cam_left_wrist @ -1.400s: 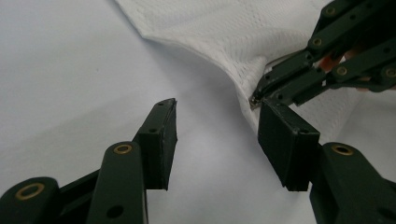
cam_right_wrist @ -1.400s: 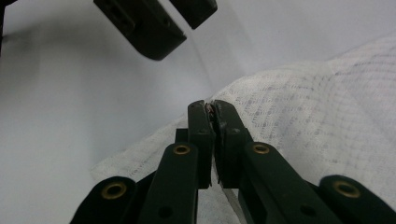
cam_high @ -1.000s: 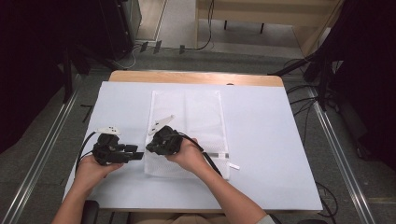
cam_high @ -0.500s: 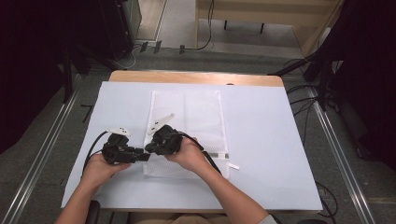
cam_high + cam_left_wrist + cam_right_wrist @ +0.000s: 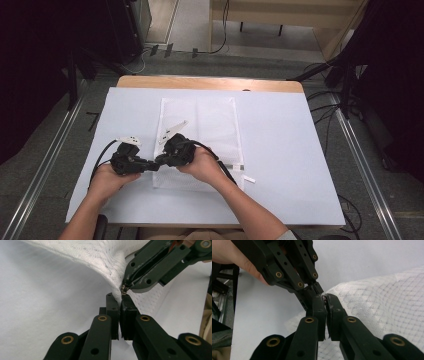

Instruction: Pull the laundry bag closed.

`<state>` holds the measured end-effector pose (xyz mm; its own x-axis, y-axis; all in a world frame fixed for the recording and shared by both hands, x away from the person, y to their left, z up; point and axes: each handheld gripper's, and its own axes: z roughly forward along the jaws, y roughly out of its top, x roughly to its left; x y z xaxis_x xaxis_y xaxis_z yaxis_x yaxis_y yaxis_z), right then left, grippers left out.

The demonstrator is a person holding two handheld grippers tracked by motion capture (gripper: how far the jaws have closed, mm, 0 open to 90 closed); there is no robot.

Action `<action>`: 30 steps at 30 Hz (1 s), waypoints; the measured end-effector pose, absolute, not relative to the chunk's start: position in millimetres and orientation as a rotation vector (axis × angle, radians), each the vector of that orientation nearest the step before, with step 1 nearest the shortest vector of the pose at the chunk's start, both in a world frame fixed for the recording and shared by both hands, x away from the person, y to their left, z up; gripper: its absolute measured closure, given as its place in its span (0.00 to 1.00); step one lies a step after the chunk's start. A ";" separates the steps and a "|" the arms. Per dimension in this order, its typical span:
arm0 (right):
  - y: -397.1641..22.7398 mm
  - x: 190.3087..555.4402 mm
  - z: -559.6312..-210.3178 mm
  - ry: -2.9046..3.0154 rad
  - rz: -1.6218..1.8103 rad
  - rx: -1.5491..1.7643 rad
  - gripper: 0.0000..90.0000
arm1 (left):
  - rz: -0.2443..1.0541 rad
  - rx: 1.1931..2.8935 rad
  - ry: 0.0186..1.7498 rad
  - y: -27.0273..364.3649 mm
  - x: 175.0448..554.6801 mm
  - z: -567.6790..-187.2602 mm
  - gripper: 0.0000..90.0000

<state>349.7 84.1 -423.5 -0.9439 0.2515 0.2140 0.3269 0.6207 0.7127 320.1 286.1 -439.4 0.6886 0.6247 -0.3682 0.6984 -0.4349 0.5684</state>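
One white mesh fabric bag [image 5: 200, 135] lies mid-table on one white sheet [image 5: 290, 150], its near-left edge pinched by two black grippers, left gripper [image 5: 152, 164] and right gripper [image 5: 161, 159], tips touching.

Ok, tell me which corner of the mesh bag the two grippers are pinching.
The near left corner of the mesh bag, lifted between left gripper and right gripper; the others lie flat.

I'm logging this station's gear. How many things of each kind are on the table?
Mesh bag: 1
White sheet covering the table: 1
Grippers: 2, left gripper and right gripper, both pinching the bag's edge
Small white tab: 1
Total: 5
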 end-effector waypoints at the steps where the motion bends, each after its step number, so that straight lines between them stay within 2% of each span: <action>1: 83.6 350.0 -423.8 -2.747 -1.233 -0.491 0.98 | -0.138 2.179 1.007 286.1 320.1 -439.3 0.98; 30: 66.3 354.5 -435.7 -2.783 -1.258 -0.495 0.99 | -0.120 2.164 1.007 291.9 316.6 -434.2 0.99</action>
